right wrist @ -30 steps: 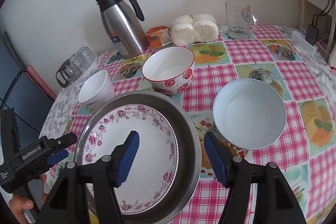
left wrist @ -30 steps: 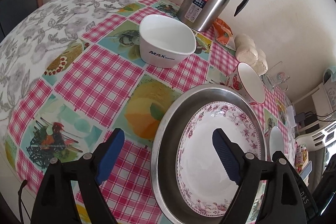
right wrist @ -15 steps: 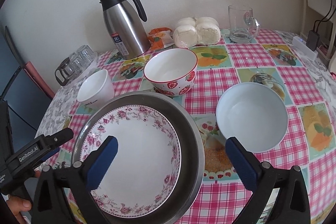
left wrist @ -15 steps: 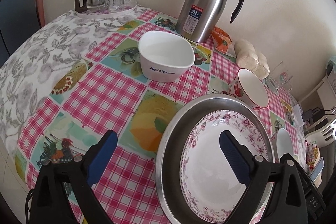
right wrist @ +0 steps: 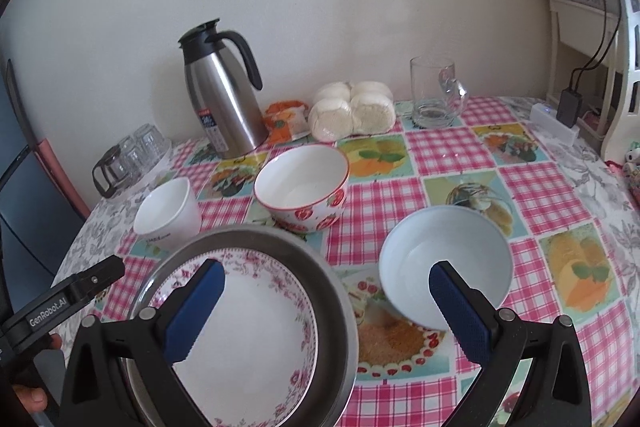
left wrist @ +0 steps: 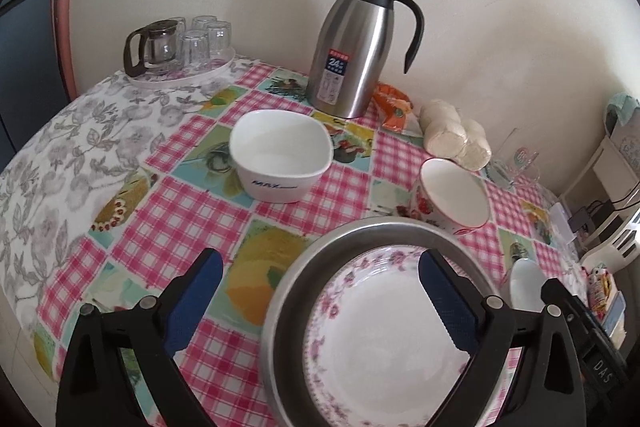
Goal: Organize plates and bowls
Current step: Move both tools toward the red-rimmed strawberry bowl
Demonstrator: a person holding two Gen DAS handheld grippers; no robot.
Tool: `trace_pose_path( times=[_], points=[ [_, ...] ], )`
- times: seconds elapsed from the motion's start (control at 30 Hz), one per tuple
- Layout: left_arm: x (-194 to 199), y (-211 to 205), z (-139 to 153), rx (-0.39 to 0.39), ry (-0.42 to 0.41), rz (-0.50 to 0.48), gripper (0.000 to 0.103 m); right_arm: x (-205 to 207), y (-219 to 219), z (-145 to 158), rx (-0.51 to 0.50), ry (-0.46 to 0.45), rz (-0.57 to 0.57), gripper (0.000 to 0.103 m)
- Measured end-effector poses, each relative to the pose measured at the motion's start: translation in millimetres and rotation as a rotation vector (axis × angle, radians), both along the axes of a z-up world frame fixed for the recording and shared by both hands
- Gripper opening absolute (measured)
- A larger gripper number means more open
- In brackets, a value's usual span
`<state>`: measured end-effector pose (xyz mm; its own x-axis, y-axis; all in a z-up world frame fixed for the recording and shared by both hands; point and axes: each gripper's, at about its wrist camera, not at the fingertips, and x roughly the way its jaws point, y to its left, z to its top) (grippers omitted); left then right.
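A pink-flowered plate (left wrist: pixel 384 339) (right wrist: pixel 256 339) lies inside a wide metal dish (left wrist: pixel 296 275) (right wrist: pixel 340 307) near the table's front edge. Behind it stand a square white bowl (left wrist: pixel 280 155) (right wrist: pixel 168 215) and a strawberry-patterned bowl (left wrist: pixel 452 195) (right wrist: pixel 302 187). A pale blue bowl (right wrist: pixel 444 263) (left wrist: pixel 524 283) sits right of the dish. My left gripper (left wrist: pixel 320 275) hovers open over the dish's left rim, gripping nothing. Open as well, my right gripper (right wrist: pixel 328 287) spans the dish's right rim and the blue bowl, empty.
A steel thermos jug (right wrist: pixel 224 91) stands at the back by the wall, with an orange packet (right wrist: pixel 284 119) and wrapped buns (right wrist: pixel 352 111) beside it. A glass mug (right wrist: pixel 436 95) is at the back right; a tray of glasses (left wrist: pixel 180 47) at the back left.
Both grippers opened wider, the right one by much more. The left gripper rose and tilted up, so more of the table's back and wall shows. Dishes stayed put.
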<state>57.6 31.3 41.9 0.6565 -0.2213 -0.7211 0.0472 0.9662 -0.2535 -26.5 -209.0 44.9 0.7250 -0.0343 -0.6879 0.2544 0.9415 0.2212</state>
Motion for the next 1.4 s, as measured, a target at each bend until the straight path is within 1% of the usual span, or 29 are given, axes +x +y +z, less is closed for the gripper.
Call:
trace_pose_path(
  times=[0.1,0.23,0.3,0.37,0.47,0.53,0.73,0.8,0.87,0.9,1.03,1.17,1.2,1.23,1.27,1.33,1.4],
  points=[
    [4.2,-7.8,5.7,-0.022,-0.017,-0.008,0.099,-0.4,-3.9,5.1,0.001,-0.032,-0.009,0.103],
    [9.8,-20.6,18.7,-0.032,-0.076,-0.016,0.099,1.2,-14.0,10.5,0.015,-0.07,-0.048,0.103],
    [13.1,-27.5,24.4,-0.028,-0.097,-0.024,0.099,2.9,-19.1,11.0,0.02,-0.077,-0.067,0.103],
    [18.3,-33.0,26.6,-0.039,-0.099,-0.027,0.099,5.5,-23.3,10.1,0.019,-0.071,-0.078,0.103],
    [29.6,-38.0,25.7,-0.081,-0.073,-0.023,0.099,8.0,-28.3,7.9,0.039,-0.044,-0.083,0.103],
    [36.3,-44.2,23.4,-0.095,-0.048,-0.037,0.099,9.3,-31.6,9.3,0.044,-0.027,-0.084,0.103],
    [52.3,-65.5,17.9,-0.093,0.01,-0.094,0.098,16.5,-43.6,28.6,0.054,-0.011,-0.079,0.103],
    [57.2,-68.6,16.2,-0.096,0.03,-0.105,0.098,22.2,-48.5,33.1,0.079,-0.006,-0.076,0.103],
    [63.1,-70.3,15.3,-0.098,0.042,-0.11,0.098,29.2,-53.1,35.4,0.08,0.001,-0.081,0.103],
    [65.4,-70.0,14.8,-0.095,0.06,-0.107,0.098,33.5,-55.0,35.8,0.076,0.006,-0.083,0.103],
    [80.0,-66.3,11.4,-0.139,0.078,-0.102,0.098,48.7,-64.3,29.1,0.111,0.022,-0.086,0.103],
    [97.5,-66.7,1.4,-0.18,0.119,-0.131,0.098,64.6,-67.8,16.1,0.14,0.057,-0.069,0.103],
    [102.0,-66.7,-2.0,-0.19,0.135,-0.134,0.098,69.5,-67.2,11.9,0.148,0.068,-0.06,0.102],
    [106.6,-67.5,-5.7,-0.198,0.152,-0.14,0.094,73.9,-66.2,8.5,0.148,0.078,-0.053,0.1],
    [110.3,-68.9,-9.1,-0.197,0.167,-0.146,0.086,78.2,-64.9,5.4,0.144,0.088,-0.048,0.094],
    [117.7,-73.1,-16.8,-0.187,0.196,-0.163,0.074,87.5,-61.9,-0.7,0.14,0.106,-0.035,0.087],
    [123.2,-76.3,-24.5,-0.183,0.218,-0.174,0.074,96.5,-58.9,-8.1,0.146,0.124,-0.021,0.087]
  ],
)
